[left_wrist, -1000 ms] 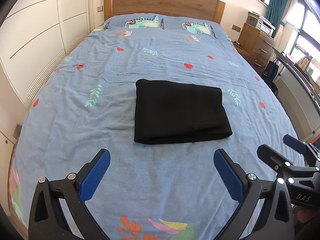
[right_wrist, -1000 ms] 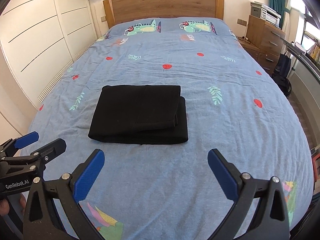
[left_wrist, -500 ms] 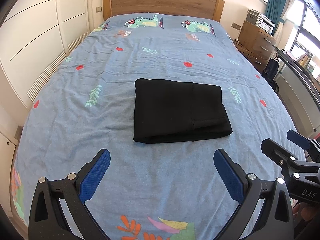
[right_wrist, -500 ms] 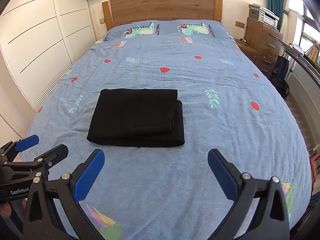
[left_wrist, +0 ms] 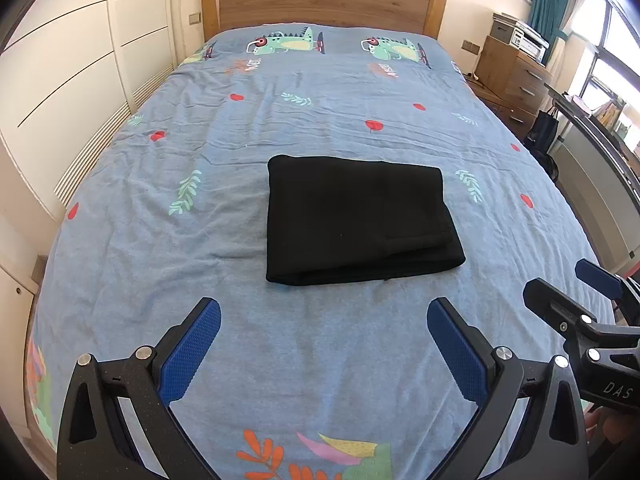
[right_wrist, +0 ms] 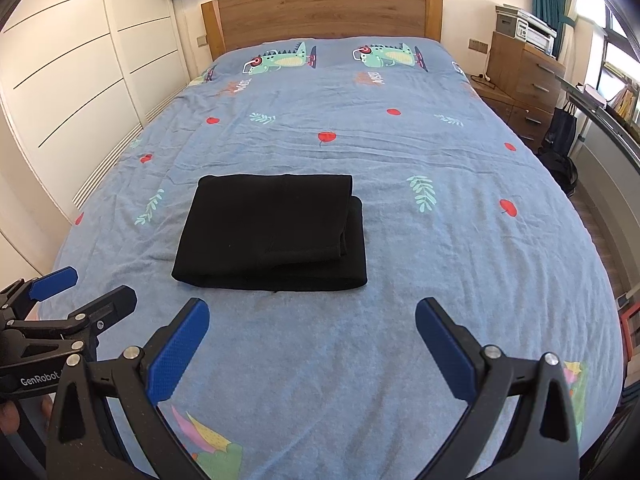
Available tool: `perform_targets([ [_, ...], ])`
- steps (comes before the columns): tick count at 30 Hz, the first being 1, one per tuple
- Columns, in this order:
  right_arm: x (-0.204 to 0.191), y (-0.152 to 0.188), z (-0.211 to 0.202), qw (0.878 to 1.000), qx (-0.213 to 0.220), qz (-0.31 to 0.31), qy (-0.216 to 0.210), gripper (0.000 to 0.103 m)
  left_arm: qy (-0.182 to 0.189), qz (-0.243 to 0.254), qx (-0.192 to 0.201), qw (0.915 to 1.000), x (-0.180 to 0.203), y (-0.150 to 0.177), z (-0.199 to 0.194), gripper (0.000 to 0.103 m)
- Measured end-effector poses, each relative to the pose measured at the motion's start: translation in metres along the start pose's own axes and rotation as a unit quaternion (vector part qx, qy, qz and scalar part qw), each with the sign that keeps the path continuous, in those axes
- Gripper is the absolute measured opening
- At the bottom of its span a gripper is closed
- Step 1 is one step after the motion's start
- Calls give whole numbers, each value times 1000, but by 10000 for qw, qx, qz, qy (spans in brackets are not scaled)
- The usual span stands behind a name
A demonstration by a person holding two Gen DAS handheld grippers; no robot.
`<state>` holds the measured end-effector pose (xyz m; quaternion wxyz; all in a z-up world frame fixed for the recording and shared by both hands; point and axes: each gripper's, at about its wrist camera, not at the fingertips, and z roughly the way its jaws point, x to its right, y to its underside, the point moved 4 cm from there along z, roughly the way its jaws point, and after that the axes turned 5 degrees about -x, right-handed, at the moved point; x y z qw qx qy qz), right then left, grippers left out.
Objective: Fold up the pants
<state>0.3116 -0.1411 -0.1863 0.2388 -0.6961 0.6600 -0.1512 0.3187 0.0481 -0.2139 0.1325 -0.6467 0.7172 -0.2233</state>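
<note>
While pants (left_wrist: 360,216) lie folded — grippers seemingly clear.

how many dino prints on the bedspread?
2. Left dino print and right dino print sit side by side near the headboard. None visible elsewhere.

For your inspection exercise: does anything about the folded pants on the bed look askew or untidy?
Slightly. The black pants lie folded on the blue bedspread, but the top layer stops short, leaving the lower layer sticking out along the right and near edges.
</note>
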Motion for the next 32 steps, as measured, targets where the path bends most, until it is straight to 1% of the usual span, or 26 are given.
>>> perform_targets([
  [17,1,1,4,10000,-52,-20,14,103,97,46,-92,9999,3,-2,4,101],
  [22,2,1,4,10000,-61,-49,21,103,108,95,-55,9999,5,-2,4,101],
  [27,3,1,4,10000,-62,-47,26,103,44,206,50,9998,7,-4,1,101],
  [32,3,-2,3,10000,-53,-74,31,103,76,184,40,9998,7,-6,1,101],
])
